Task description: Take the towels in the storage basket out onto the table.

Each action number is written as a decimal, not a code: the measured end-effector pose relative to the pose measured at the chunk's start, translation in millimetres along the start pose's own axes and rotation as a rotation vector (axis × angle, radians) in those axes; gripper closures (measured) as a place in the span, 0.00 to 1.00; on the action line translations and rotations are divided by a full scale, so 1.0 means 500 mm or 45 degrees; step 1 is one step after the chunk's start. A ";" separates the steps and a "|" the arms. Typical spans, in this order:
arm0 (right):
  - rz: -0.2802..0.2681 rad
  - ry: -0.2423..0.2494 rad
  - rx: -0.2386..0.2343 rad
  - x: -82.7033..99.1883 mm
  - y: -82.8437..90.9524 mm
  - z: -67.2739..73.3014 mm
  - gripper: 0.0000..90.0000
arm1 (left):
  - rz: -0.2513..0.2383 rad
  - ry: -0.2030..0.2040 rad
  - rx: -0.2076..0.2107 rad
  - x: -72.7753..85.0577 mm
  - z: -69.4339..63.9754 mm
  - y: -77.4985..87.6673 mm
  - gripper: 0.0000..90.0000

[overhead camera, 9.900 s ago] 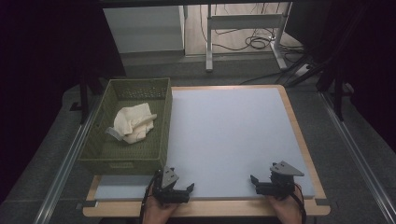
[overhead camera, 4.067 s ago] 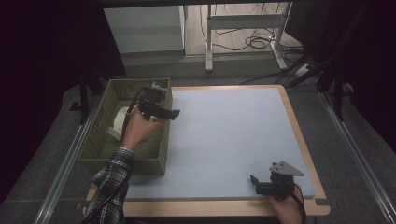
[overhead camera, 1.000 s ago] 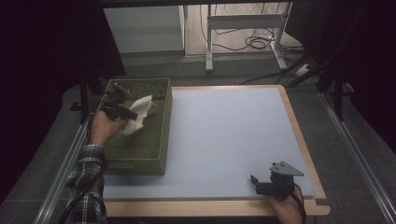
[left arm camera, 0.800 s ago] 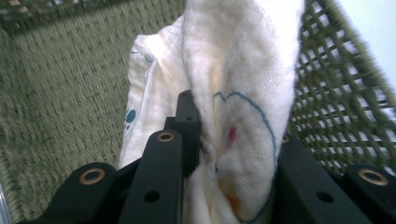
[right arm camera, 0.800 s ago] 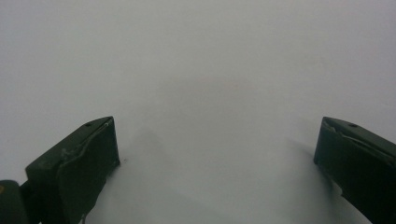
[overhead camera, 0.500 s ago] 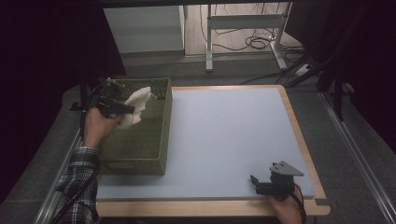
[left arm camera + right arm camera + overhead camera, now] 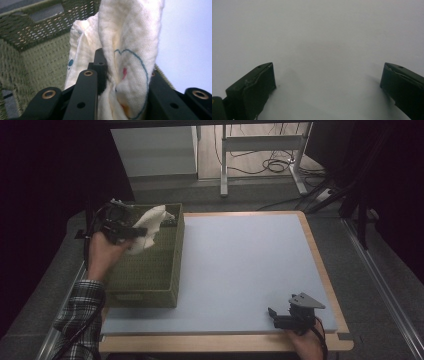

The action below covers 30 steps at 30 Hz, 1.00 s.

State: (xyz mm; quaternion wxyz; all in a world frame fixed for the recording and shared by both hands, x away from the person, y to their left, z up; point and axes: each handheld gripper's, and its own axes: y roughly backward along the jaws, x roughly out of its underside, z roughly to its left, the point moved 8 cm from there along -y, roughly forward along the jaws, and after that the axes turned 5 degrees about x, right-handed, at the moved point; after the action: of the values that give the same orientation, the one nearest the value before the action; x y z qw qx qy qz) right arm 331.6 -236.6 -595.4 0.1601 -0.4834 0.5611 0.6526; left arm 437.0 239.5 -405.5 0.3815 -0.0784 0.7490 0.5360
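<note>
A cream cloth (image 7: 147, 227) with a blue and red print hangs above the green woven basket (image 7: 150, 280) at the table's left edge. My left gripper (image 7: 142, 231) is shut on the cloth and holds it over the basket's far half. In the left gripper view the cloth (image 7: 127, 57) bunches between the black jaws and drapes over them, with the basket wall (image 7: 37, 50) behind. My right gripper (image 7: 274, 316) rests near the table's front right edge. Its jaws stand wide apart over the bare pale surface (image 7: 324, 50), with nothing between them.
The pale blue table top (image 7: 245, 265) has a wooden rim (image 7: 320, 265). Beyond the table are a white cabinet (image 7: 155, 150) and a metal desk frame with cables (image 7: 265, 150) on the floor.
My left gripper has lifted the cloth higher out of the basket and drawn it toward the basket's far left. The right gripper has stayed put.
</note>
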 end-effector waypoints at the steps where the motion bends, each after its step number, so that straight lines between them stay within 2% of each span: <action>1: 0.000 0.000 0.000 0.000 0.000 0.000 0.00 | -0.002 -0.007 0.004 -0.003 -0.005 0.001 0.84; 3: 0.000 0.000 0.000 0.000 0.000 0.000 0.00 | -0.006 -0.013 0.010 -0.006 -0.012 0.001 0.84; 14: -0.001 0.002 -0.001 0.000 0.000 0.000 0.00 | -0.045 -0.141 0.084 -0.052 -0.112 -0.017 0.84; 23: 0.001 -0.001 -0.003 0.000 0.000 0.000 0.00 | -0.017 -0.245 0.150 -0.072 -0.199 -0.058 0.84; 26: 0.000 -0.001 -0.003 0.000 0.000 0.000 0.00 | -0.010 -0.266 0.166 -0.076 -0.222 -0.074 0.84; 27: 0.000 -0.001 -0.003 0.000 0.000 0.000 0.00 | -0.010 -0.266 0.166 -0.076 -0.222 -0.074 0.84; 28: 0.001 -0.003 -0.004 0.000 0.000 0.001 0.00 | -0.005 -0.288 0.185 -0.078 -0.239 -0.088 0.84; 30: 0.001 -0.001 -0.003 0.000 0.000 0.000 0.00 | 0.002 -0.304 0.199 -0.079 -0.253 -0.100 0.83</action>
State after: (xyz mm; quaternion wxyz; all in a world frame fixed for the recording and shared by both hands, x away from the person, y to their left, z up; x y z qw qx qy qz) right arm 331.4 -236.5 -595.4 0.1596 -0.4831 0.5604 0.6535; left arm 429.2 98.1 -400.0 0.4724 0.0164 0.7379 0.4818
